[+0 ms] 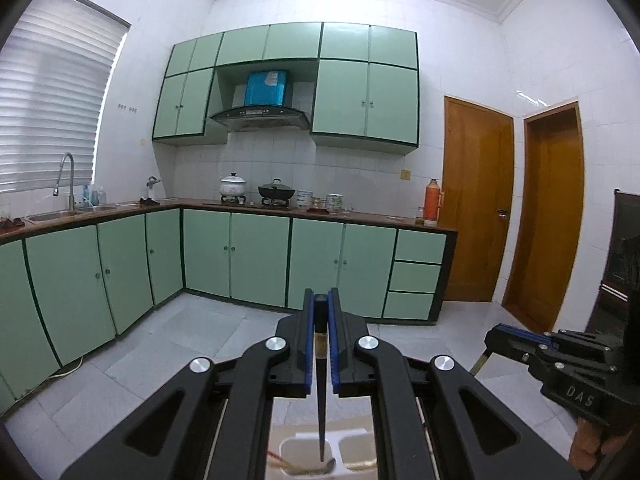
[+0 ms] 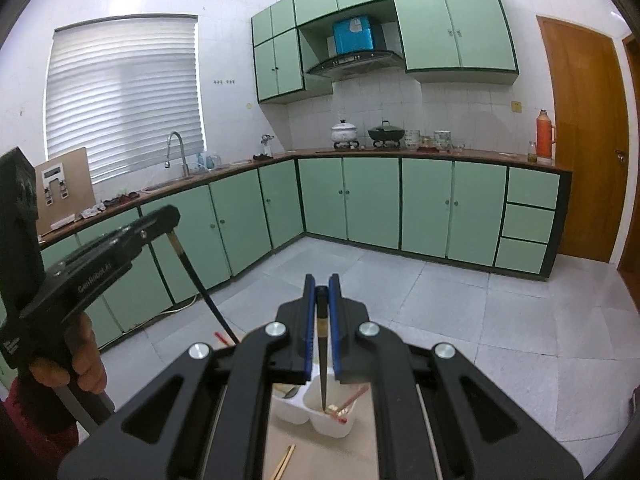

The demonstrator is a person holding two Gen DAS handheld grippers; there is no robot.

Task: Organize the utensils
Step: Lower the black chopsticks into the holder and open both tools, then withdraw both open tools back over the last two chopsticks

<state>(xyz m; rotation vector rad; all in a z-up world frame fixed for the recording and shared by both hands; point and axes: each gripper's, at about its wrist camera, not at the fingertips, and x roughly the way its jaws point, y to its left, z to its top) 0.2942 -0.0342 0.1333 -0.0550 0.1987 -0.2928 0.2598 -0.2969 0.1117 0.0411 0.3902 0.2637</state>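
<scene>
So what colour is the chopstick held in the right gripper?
Black chopstick with a gold band, clearest in the right wrist view.

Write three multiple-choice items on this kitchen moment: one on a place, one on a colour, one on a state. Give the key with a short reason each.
1. Where does the tip of the black chopstick held by the right gripper point?
A. into the sink
B. into the white holder
C. at the door

2. What colour are the lower cabinets?
A. light green
B. red
C. black

3. How does the left gripper stand?
A. wide open, holding nothing
B. lying on the floor
C. shut on a black chopstick

Key:
1 B: the tip hangs down over a compartment of the white holder, where other utensils lie.
2 A: the doors are light green with dark edges.
3 C: its blue pads clamp the dark chopstick, which hangs down toward the holder.
</scene>
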